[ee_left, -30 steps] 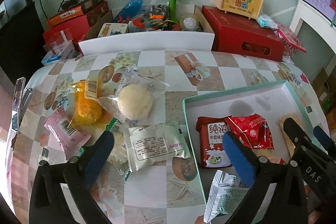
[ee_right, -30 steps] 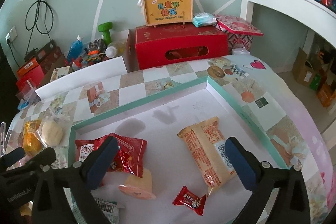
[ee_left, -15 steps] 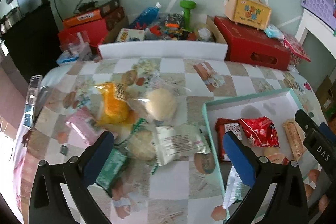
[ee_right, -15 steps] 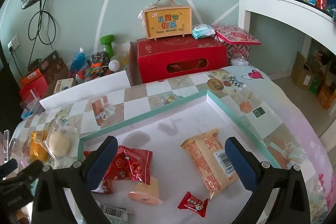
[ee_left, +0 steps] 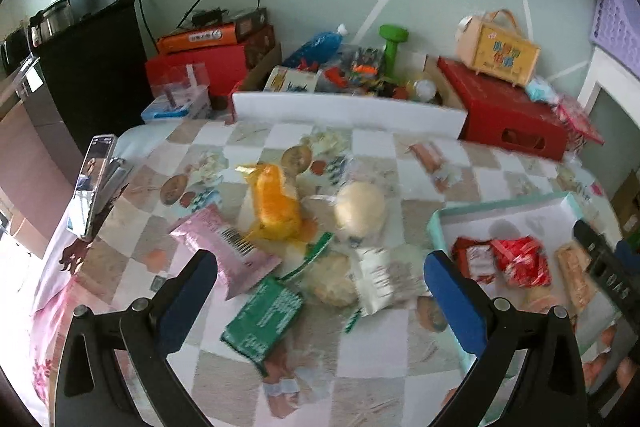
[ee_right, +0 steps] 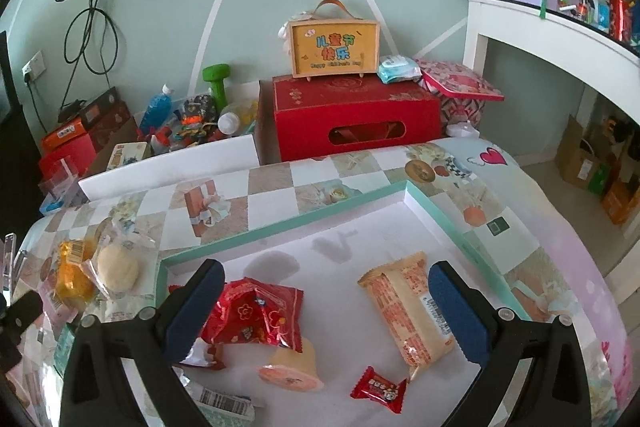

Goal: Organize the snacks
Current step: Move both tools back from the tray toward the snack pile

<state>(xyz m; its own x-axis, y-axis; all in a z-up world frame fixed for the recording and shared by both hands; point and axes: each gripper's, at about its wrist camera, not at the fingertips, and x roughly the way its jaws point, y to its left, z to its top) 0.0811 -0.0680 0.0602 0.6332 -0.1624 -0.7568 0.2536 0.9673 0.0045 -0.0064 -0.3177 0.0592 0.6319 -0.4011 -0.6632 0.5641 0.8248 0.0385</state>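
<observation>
A teal-rimmed white tray (ee_right: pixel 288 223) holds a red snack bag (ee_right: pixel 256 315), an orange-printed packet (ee_right: pixel 408 307), a jelly cup (ee_right: pixel 292 367) and a small red candy (ee_right: pixel 378 389). My right gripper (ee_right: pixel 326 311) is open and empty above the tray. Left of the tray (ee_left: pixel 436 227), loose snacks lie on the table: a pink packet (ee_left: pixel 228 251), a green packet (ee_left: pixel 264 319), an orange packet (ee_left: pixel 276 207), a round bun (ee_left: pixel 360 203) and a white packet (ee_left: pixel 384 275). My left gripper (ee_left: pixel 320 295) is open and empty above this pile.
A phone (ee_left: pixel 92 183) lies at the table's left edge. Behind the table stand a white board (ee_left: pixel 348 111), a red box (ee_right: pixel 352 115) with a yellow gift case (ee_right: pixel 334 47) on it, and a box of clutter (ee_right: pixel 192 119). A white shelf (ee_right: pixel 560 39) stands right.
My left gripper has pulled back and swung left, so the pink and green packets and the phone came into view. My right gripper has risen slightly over the tray. Both stayed open.
</observation>
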